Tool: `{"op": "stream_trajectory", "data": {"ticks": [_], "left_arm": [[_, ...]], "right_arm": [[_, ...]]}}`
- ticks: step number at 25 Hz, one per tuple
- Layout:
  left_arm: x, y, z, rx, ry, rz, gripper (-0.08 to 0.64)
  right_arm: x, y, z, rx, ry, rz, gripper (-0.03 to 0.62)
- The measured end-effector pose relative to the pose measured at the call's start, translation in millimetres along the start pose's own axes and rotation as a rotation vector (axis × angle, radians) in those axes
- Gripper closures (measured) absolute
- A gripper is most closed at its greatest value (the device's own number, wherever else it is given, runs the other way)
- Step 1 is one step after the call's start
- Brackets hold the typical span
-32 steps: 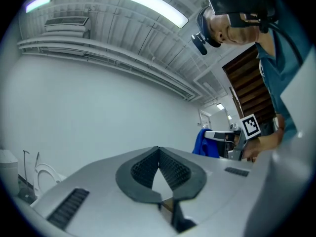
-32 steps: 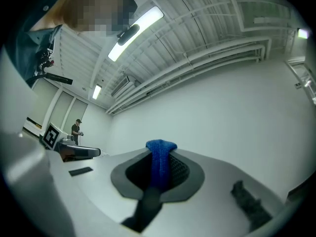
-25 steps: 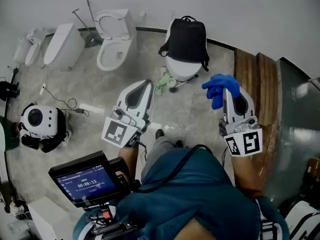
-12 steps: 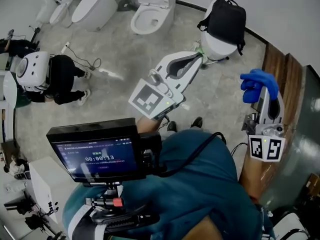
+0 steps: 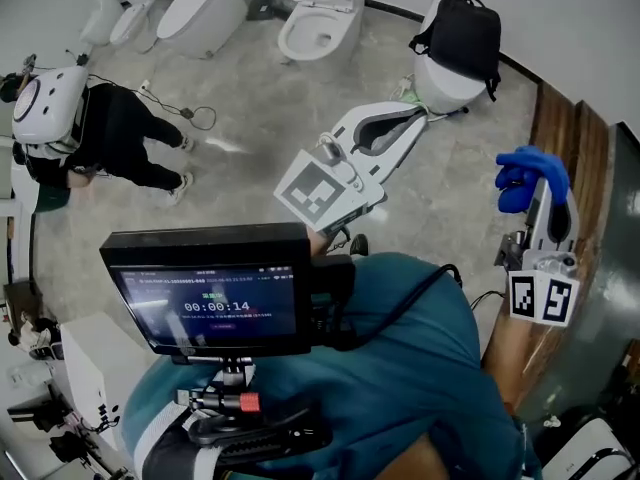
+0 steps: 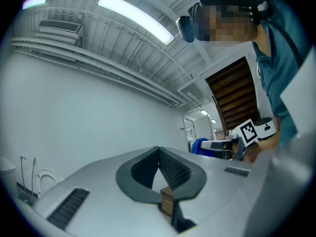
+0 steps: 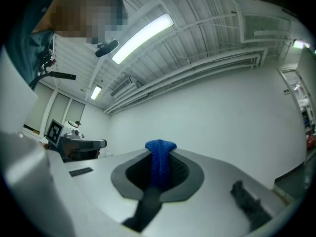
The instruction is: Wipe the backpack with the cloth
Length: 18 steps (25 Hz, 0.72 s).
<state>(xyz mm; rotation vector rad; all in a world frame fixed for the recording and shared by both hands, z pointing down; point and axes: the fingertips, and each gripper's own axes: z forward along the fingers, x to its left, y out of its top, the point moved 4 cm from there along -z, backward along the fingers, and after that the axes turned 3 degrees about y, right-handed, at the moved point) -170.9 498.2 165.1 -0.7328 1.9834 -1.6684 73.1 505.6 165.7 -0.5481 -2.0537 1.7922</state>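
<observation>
While the right tongs (image 5: 548, 190) are clenched on the blue cloth (image 5: 527, 173), the backpack (image 5: 463, 34) sits well apart from them, up by the wall on top of a white toilet (image 5: 438, 86). In the right gripper view the cloth (image 7: 159, 164) runs as a narrow band between the two dark pads and bunches over their tips; the right tongs (image 7: 160, 151) pinch it squarely. In the head view the cloth shows as a loose clump at the far end of those tongs, over the wooden boards (image 5: 560, 118) that edge the floor (image 5: 250, 118) on the right.

The left tongs (image 5: 418, 116) reach forward across the middle of the head view, tips aimed at the toilet and near its lower part, yet clear of the backpack (which stands above and just beyond the tips). In the left gripper view the left tongs (image 6: 158, 149) are closed tip to tip with nothing between them. Past them, to the right, the cloth (image 6: 200, 144) shows in the other tongs.

A second toilet (image 5: 318, 18) stands to the left of the one that carries the backpack, and a person (image 5: 100, 128) in black with a white helmet is at the far left. A monitor (image 5: 215, 293) sits close below the camera.
</observation>
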Motion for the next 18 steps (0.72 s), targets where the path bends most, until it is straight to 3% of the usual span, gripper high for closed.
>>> {"op": "stream_trajectory", "data": {"ticks": [8,13,18], "left_arm": [[-2,-10,21,0.021,0.024,0.002,0.557],[-46,26,-13,0.008,0.004,-0.017,0.557],[-65,41,-29,-0.012,0.013,0.0,0.557]], "right_arm": [[-28,-8,9,0.012,0.011,0.009,0.569],[-1,32,-43,0.023,-0.004,-0.011,0.569],[9,45,-65,0.005,0.005,-0.029,0.569]]}}
